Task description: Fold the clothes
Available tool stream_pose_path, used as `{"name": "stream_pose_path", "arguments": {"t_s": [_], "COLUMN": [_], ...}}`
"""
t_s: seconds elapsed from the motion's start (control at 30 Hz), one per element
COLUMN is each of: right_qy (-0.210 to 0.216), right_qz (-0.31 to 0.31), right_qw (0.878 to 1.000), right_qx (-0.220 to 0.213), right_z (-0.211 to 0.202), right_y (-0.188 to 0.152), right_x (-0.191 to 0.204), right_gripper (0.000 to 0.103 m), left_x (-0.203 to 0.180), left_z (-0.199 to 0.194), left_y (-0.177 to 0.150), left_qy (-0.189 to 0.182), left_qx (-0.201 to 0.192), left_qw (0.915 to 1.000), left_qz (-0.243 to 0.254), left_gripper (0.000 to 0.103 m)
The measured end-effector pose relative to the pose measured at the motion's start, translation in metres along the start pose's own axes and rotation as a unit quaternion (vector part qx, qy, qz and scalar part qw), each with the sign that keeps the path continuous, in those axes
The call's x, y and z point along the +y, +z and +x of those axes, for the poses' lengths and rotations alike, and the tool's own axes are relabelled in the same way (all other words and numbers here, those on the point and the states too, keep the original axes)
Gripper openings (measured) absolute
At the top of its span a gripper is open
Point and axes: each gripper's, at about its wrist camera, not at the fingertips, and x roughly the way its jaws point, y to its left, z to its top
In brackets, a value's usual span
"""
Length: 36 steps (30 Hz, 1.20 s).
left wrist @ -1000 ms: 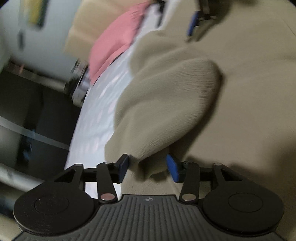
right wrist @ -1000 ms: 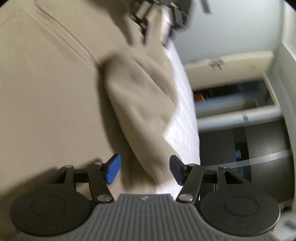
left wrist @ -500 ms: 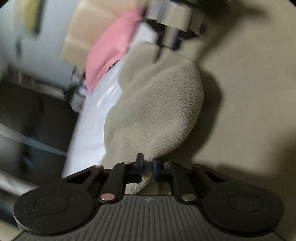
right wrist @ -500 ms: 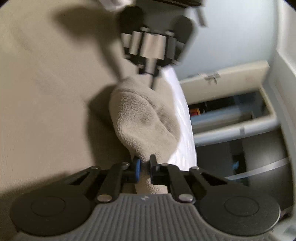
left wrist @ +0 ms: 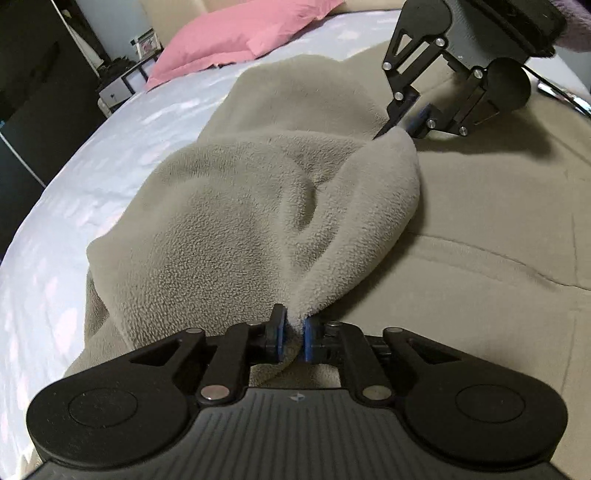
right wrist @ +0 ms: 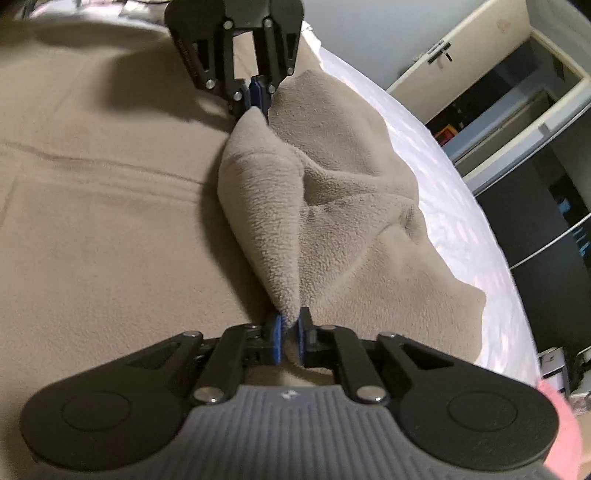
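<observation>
The bed (left wrist: 92,155), under a pale sheet, carries the whole job. Most of it is covered by a beige fleece garment (left wrist: 480,295) lying flat, with a seam line running across its body. A pink pillow (left wrist: 240,33) sits at the head of the bed, and a dark wardrobe (right wrist: 546,229) stands beside it.

One side of the garment, seemingly a sleeve or side flap (left wrist: 258,206), is raised off the sheet and turned in over the flat body, sagging between two held points. It bulges and creases in the middle, so it is not yet laid down.

The left gripper (left wrist: 291,334) has its jaws clamped together on one end of the flap's edge. The right gripper (right wrist: 288,338) has its jaws pressed on the other end; in the left view it appears across the flap (left wrist: 410,122), pinching the far corner.

By my judgement the task is at an early stage: the first side fold is under way, carried over but not set down or smoothed. The opposite side, any further sleeve, and the final fold of the body appear still to be done.
</observation>
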Motion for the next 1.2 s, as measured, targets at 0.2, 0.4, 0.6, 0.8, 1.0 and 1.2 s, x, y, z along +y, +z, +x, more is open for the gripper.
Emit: {"name": "stream_pose_path", "arguments": {"t_s": [0.2, 0.4, 0.6, 0.8, 1.0, 1.2], "right_qy": [0.036, -0.025, -0.153, -0.212, -0.206, -0.184], "right_qz": [0.091, 0.273, 0.359, 0.384, 0.441, 0.5], "right_qw": [0.994, 0.956, 0.916, 0.892, 0.873, 0.846], "right_qx": [-0.041, -0.103, -0.096, -0.106, -0.035, -0.002], "right_z": [-0.022, -0.049, -0.01, 0.028, 0.077, 0.093], "right_y": [0.017, 0.017, 0.045, 0.055, 0.023, -0.015], "right_x": [-0.019, -0.04, -0.065, -0.075, -0.078, -0.076], "right_gripper": [0.034, 0.017, 0.016, 0.016, 0.01, 0.006], "left_x": [0.014, 0.065, 0.088, 0.092, 0.098, 0.104], "left_z": [-0.031, -0.061, -0.037, 0.009, 0.04, 0.053], "left_y": [0.0, 0.018, 0.036, 0.046, 0.012, -0.012], "left_qy": [-0.044, -0.013, 0.096, 0.146, 0.162, 0.158], "left_qx": [-0.031, -0.114, -0.136, -0.135, -0.072, -0.022], "left_qw": [0.9984, 0.9784, 0.9489, 0.9371, 0.934, 0.934], "left_qz": [-0.015, -0.172, -0.268, -0.287, -0.31, -0.32], "left_gripper": [0.024, 0.024, 0.021, 0.016, 0.004, 0.002]}}
